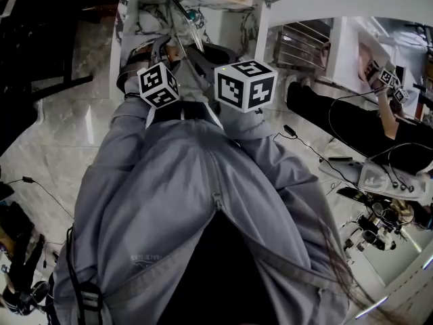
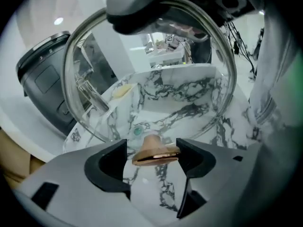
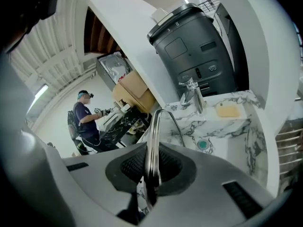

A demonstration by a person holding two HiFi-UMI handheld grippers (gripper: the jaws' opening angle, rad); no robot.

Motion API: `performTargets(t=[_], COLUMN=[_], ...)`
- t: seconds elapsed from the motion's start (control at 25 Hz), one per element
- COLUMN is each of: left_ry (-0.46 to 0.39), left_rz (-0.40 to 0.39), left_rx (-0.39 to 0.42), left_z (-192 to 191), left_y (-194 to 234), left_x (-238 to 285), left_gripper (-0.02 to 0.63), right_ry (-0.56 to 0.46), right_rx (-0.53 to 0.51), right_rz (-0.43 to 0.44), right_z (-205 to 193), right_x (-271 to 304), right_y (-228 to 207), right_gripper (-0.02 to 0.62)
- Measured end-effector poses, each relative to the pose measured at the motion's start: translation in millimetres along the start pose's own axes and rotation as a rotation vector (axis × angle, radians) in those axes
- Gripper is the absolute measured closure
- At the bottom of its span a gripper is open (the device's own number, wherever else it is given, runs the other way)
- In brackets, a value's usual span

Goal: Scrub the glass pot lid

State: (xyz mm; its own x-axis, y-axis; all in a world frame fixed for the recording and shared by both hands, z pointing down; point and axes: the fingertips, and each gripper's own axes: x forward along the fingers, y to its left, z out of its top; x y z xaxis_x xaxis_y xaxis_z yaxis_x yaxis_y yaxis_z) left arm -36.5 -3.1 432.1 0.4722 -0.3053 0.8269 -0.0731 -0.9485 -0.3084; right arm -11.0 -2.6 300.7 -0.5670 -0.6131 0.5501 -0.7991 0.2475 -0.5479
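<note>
The glass pot lid (image 2: 156, 56), round with a metal rim, hangs tilted over the marble sink (image 2: 189, 96). My right gripper (image 3: 150, 171) is shut on the rim, which runs edge-on between its ribbed pads. In the head view the lid (image 1: 193, 29) shows as a thin metal line beyond the two marker cubes (image 1: 245, 84). My left gripper (image 2: 154, 157) stands wide open just below the lid. A copper-brown knob (image 2: 154, 150) sits between its jaws, close to the right-hand jaw, with a gap on the other side.
A yellow sponge (image 3: 228, 110) lies on the sink's ledge beside the faucet (image 3: 193, 92). A green drain (image 3: 202, 144) sits in the basin. A dark grey appliance (image 3: 199, 46) stands behind. Another person (image 3: 85, 119) works far off. Cables and gear (image 1: 379, 215) lie at the right.
</note>
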Motion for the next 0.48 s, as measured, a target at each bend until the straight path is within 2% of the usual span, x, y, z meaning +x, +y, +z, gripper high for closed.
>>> performTargets(t=[0.08, 0.16, 0.2, 0.32, 0.48], left_ry=[0.011, 0.015, 0.020, 0.047, 0.084], left_rz=[0.013, 0.039, 0.054, 0.070, 0.039], left_rx=[0.073, 0.147, 0.183, 0.262, 0.342], left_z=[-1, 0, 1, 5, 9], left_y=[0, 2, 3, 4, 3], left_x=[2, 3, 3, 4, 7], left_gripper=[0.274, 0.349, 0.361, 0.379, 0.393], right_ry=[-0.005, -0.015, -0.019, -0.029, -0.031], right_rx=[0.057, 0.112, 0.137, 0.186, 0.242], right_rz=[0.021, 0.032, 0.038, 0.060, 0.093], right_z=[2, 4, 5, 8, 11], right_x=[1, 0, 0, -2, -5], right_y=[-4, -11, -15, -25, -42], right_gripper=[0.543, 0.543, 0.543, 0.543, 0.543])
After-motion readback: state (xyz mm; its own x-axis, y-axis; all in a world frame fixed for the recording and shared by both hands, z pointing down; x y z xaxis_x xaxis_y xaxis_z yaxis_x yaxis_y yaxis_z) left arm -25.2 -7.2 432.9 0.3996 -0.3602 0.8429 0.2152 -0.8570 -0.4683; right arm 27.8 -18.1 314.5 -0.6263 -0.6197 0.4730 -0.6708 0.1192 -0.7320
